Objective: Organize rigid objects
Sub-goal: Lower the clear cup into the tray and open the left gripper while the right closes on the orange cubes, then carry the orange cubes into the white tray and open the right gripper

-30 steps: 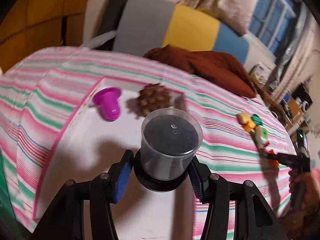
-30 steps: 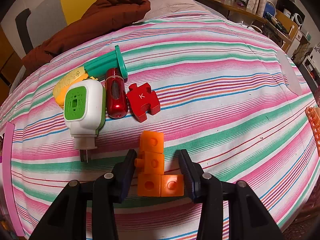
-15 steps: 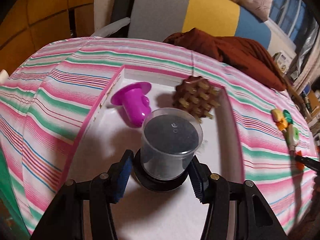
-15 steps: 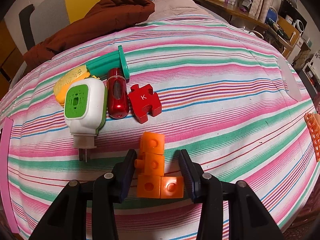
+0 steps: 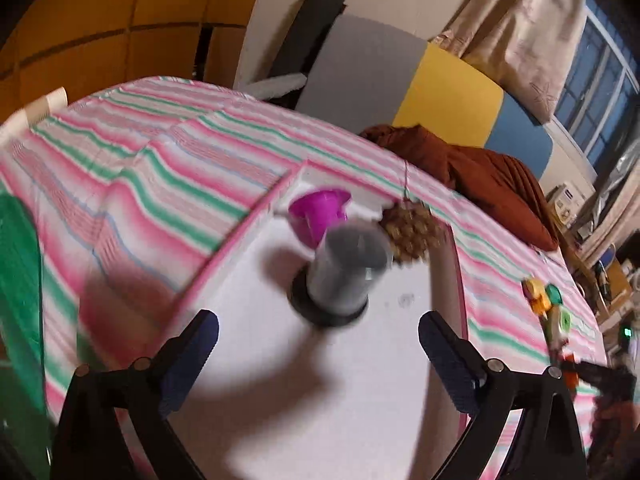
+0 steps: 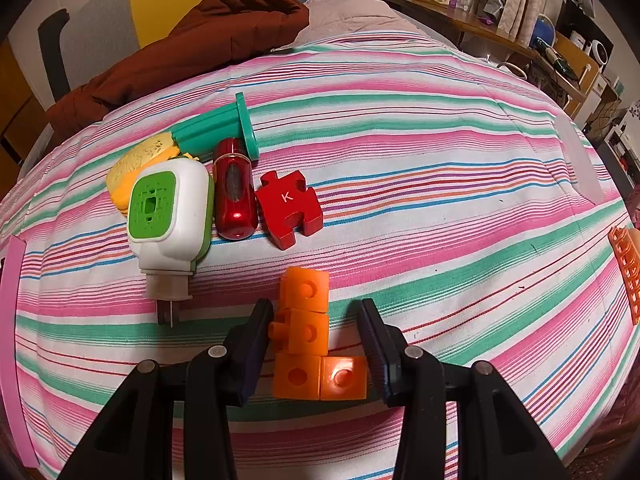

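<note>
Striped bedcover (image 6: 400,184), knobbly orange cubes (image 6: 310,344), smooth tray (image 5: 320,380)

Left gripper (image 5: 318,344): my jaws are opening, spread wide, blue pads clear on both sides with nothing pressed between them, pointing down at a slant, view motion-blurred. Right gripper (image 6: 316,334): tilted steeply down, jaws partly closed around the orange block piece (image 6: 310,336); the left finger (image 6: 256,336) sits against its stud side, the right pad touches the lower cube, so I read it as gripped.
</note>
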Tool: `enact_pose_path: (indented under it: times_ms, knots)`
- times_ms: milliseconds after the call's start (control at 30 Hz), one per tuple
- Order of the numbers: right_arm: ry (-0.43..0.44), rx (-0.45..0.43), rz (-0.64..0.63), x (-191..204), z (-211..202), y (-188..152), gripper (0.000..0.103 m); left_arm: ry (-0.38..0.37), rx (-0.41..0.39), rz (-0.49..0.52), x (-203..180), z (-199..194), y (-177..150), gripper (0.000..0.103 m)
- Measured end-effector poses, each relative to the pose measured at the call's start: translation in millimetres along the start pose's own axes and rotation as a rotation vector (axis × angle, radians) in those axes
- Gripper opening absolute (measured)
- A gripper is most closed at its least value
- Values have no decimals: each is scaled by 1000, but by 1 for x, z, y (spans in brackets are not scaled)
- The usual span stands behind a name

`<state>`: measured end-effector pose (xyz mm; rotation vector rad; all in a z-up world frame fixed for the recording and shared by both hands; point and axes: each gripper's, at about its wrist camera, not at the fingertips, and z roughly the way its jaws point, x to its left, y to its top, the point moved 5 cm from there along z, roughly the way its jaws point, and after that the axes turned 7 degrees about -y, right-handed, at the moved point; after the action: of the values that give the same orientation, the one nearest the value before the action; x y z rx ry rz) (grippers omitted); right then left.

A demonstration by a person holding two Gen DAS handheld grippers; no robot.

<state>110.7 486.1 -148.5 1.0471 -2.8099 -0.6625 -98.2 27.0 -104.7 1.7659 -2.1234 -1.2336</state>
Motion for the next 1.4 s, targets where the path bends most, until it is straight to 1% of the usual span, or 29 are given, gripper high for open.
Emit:
enact_pose_path:
  times_ms: [100, 233, 267, 400, 533, 700, 833, 900, 967, 1100, 1200, 1267, 1333, 1400]
  knots:
    - [-3, -2, -1, 0, -1, -1, 44, -7, 22, 21, -5, -1, -14, 101]
    - [8, 9, 20, -4, -2, -1, 43, -14, 10, 59, -14, -12, -25, 101]
    - [21, 11, 31, -4, -3, -1, 43, -17, 10, 70, -17, -14, -28, 101]
    - [140, -11, 126, -13, -12, 2, 43, -42, 19, 85, -22, -19, -36, 101]
    - [187, -44, 174, -19, -20, 5, 43, -53, 23, 116, -28, -21, -42, 101]
    - [217, -81, 131, -3, -29, 4, 43, -59, 11, 157, -36, -25, -46, 101]
    - [232, -132, 67, 13, -41, 4, 43, -68, 4, 174, -40, -29, -49, 101]
    - [256, -151, 43, 24, -49, -2, 43, -72, 5, 184, -41, -30, -50, 101]
    - [301, -165, 14, 38, -58, -11, 43, -71, 8, 197, -43, -31, -52, 101]
    - [398, -158, -60, 81, -73, -36, 43, -77, 4, 219, -45, -35, -54, 102]
    - [468, -109, -119, 123, -77, -54, 43, -83, 4, 224, -46, -37, -56, 102]
    - [537, -75, -154, 155, -84, -63, 43, -86, 1, 225, -45, -40, -57, 102]
    - [584, -62, -196, 184, -93, -69, 43, -87, -6, 228, -43, -43, -57, 102]
    - [610, -74, -257, 216, -107, -72, 43, -83, -9, 231, -40, -46, -57, 102]
